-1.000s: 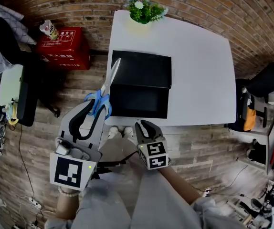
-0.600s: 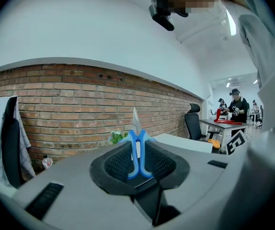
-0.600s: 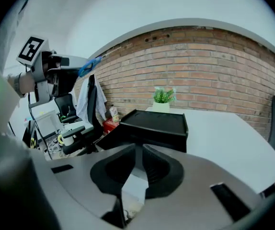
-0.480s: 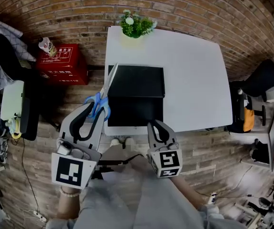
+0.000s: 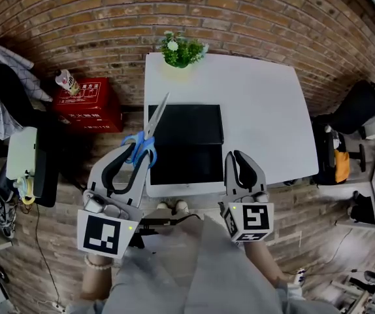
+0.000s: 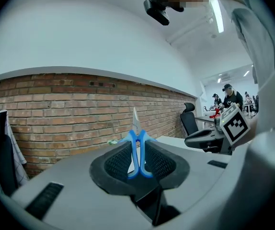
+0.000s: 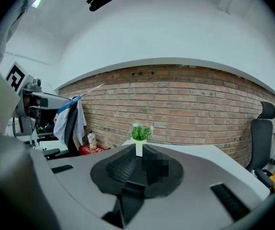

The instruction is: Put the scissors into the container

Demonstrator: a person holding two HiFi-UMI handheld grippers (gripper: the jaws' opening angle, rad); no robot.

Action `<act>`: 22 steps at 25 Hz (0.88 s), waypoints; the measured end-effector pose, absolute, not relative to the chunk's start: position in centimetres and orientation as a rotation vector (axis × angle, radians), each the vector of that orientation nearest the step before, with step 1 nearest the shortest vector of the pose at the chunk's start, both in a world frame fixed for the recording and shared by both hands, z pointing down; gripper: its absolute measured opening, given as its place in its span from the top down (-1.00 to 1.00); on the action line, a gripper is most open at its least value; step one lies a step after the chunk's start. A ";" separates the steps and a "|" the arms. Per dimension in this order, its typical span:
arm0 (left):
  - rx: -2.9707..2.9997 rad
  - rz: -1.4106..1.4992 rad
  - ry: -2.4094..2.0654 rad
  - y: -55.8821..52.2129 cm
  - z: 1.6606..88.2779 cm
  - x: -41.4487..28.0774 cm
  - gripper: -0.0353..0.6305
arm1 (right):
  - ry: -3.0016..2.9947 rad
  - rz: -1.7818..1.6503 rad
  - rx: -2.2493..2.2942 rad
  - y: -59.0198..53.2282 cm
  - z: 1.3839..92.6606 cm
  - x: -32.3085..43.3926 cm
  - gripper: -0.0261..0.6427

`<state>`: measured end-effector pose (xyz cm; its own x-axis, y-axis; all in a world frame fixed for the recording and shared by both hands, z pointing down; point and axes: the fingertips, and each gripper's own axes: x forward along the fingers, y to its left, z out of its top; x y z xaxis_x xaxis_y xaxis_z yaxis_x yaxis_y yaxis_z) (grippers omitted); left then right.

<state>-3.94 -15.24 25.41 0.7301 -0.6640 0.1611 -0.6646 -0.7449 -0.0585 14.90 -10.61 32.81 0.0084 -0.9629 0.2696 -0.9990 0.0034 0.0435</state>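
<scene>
Blue-handled scissors (image 5: pixel 146 139) stand with their blade pointing away from me, over the left edge of the black container (image 5: pixel 200 124). My left gripper (image 5: pixel 135 150) is shut on the blue handles; in the left gripper view the scissors (image 6: pixel 137 147) sit upright between the pads of the left gripper (image 6: pixel 137 159). The container lies open on the white table (image 5: pixel 259 110), near its front left. My right gripper (image 5: pixel 238 157) hovers at the table's front edge, right of the container, shut on nothing. In the right gripper view, the right gripper (image 7: pixel 138 159) holds nothing.
A small potted plant (image 5: pixel 179 50) stands at the table's far edge, seen also as the plant (image 7: pixel 140 133) ahead of the right jaws. A red box (image 5: pixel 86 97) and a bottle (image 5: pixel 65 80) sit on the floor to the left, by the brick wall. Bags and a chair (image 5: pixel 360 110) lie to the right.
My right gripper has moved right and forward, up to the table's front edge. The left gripper still holds the scissors and has shifted slightly right, toward the container.
</scene>
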 end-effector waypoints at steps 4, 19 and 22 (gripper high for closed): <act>2.950 0.277 -1.086 -15.5 25.3 -3.3 0.59 | -2.053 0.215 2.085 -10.7 31.5 15.2 0.72; 3.098 0.486 -0.822 -15.9 29.6 1.9 0.59 | -1.957 0.263 2.149 -8.9 32.4 18.2 0.72; 3.126 0.572 -0.736 -15.7 31.4 3.3 0.59 | -1.924 0.285 2.173 -8.3 32.9 18.9 0.72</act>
